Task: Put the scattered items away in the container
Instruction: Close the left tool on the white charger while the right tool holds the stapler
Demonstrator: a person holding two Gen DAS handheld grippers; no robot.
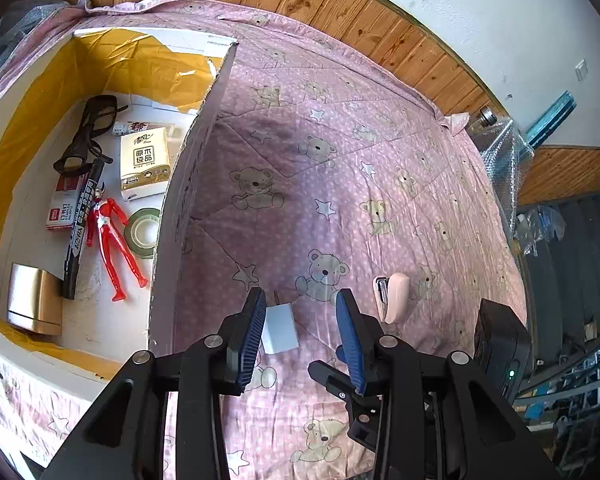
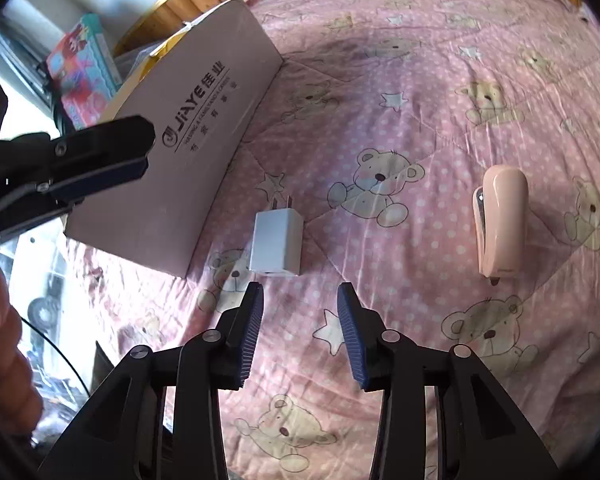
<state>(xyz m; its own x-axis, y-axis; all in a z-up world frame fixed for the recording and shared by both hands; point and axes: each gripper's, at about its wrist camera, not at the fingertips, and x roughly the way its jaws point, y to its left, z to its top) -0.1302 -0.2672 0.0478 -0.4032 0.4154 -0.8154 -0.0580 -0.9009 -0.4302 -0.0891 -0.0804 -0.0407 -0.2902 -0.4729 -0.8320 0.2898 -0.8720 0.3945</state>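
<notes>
Listing what we see on the pink bear-print quilt [image 2: 420,112]: one white USB charger plug [image 2: 277,242], prongs pointing away from us, lying just beside the outer wall of the cardboard box [image 2: 204,120]; one pink stapler [image 2: 502,220], well to the right of the plug.

Our left claw [image 1: 302,332] hangs above the plug [image 1: 281,328], jaws spread wide, nothing between them. Our right claw [image 2: 300,328] sits just short of the plug, likewise wide open and empty.

Inside the box [image 1: 188,184], lined with yellow tape, we count: black glasses [image 1: 88,132], a tissue pack [image 1: 144,162], a black marker [image 1: 82,228], a red figurine [image 1: 114,236], a green tape roll [image 1: 144,232], a metallic box [image 1: 34,300], and a small red-and-white carton [image 1: 62,204].
</notes>
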